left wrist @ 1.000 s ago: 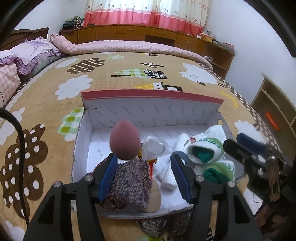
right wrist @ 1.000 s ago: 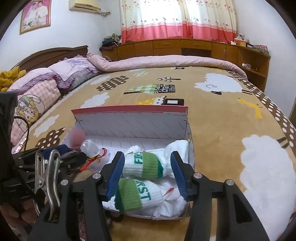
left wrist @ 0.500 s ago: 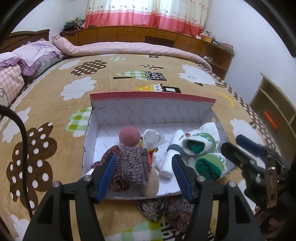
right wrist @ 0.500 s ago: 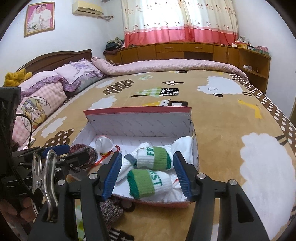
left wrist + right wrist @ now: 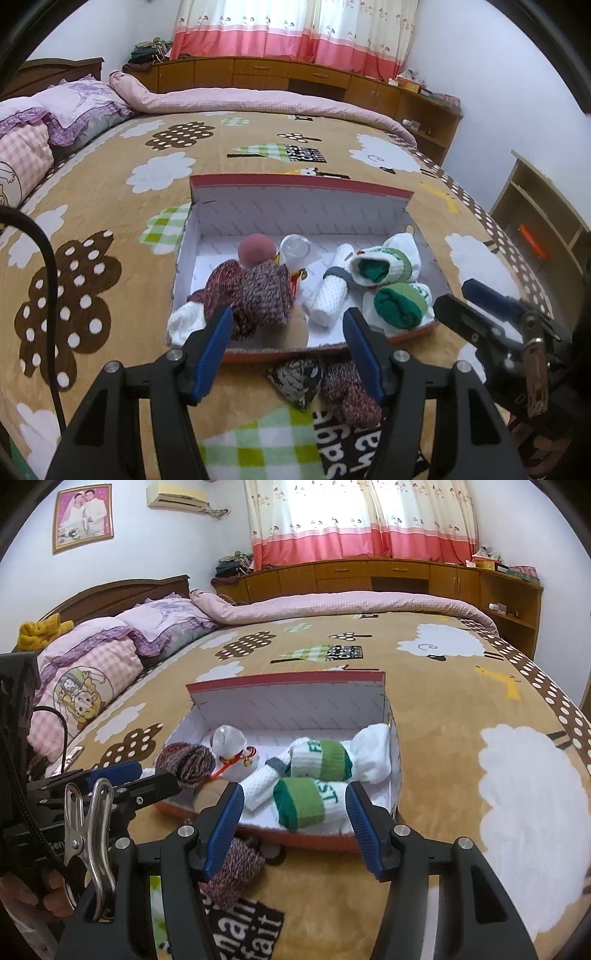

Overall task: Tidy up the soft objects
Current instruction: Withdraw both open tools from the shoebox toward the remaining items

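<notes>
An open red-rimmed shoe box [image 5: 295,181] [image 5: 288,677] lies on the bed. Its left half holds a maroon knitted doll [image 5: 258,291] with a pink ball head [image 5: 256,251] and a clear pouch [image 5: 295,249]. A white rolled cloth [image 5: 332,295] and two green-and-white sock rolls [image 5: 384,266] [image 5: 306,803] fill the right half. Another maroon knitted piece [image 5: 351,391] [image 5: 232,871] lies on the blanket in front of the box. My left gripper [image 5: 286,317] hovers open before the box's near wall, holding nothing. My right gripper [image 5: 293,790] is also open and holds nothing, near the sock end.
A grey speckled pouch [image 5: 295,380] lies beside the outer knitted piece. Pillows [image 5: 96,664] sit at the left, a rolled pink quilt [image 5: 258,103] at the far edge. A wooden shelf [image 5: 543,229] stands right of the bed. A black cable [image 5: 48,266] hangs at the left.
Both grippers have drawn back from the box and risen a little. The knitted doll and the sock rolls, earlier between the fingers, now lie beyond the fingertips inside the box.
</notes>
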The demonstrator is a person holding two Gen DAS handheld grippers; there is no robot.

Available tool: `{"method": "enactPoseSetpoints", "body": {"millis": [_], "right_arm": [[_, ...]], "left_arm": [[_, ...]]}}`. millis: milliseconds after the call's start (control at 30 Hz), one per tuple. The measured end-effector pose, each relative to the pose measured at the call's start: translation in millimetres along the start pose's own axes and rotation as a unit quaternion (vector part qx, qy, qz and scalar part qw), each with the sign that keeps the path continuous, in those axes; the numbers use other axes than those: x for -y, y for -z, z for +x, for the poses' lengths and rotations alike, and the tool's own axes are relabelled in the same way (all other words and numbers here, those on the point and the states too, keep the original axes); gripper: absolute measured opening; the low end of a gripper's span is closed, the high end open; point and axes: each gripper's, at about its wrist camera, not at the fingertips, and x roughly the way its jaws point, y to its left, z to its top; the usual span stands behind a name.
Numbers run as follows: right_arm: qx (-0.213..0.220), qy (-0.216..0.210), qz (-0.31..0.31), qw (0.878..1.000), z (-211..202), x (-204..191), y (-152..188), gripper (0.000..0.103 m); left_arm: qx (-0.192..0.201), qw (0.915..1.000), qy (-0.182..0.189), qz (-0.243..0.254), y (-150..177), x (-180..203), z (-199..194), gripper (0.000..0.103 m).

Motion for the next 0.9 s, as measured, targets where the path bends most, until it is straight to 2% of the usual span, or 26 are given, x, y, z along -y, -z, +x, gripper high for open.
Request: {"method": "enactPoseSetpoints", "body": {"millis": [467,900], "right_arm": [[-0.032,-0.005,0.018,0.999,-7,2,36,0.059],[-0.071,-0.023,0.049,0.996,8,7,65,0.059]], "left_arm": [[-0.009,1.0,0.001,-0.002,27,-6,-13,0.066],[-0.04,0.9992,0.007,0.001,51,-13,1,0.066]]}}
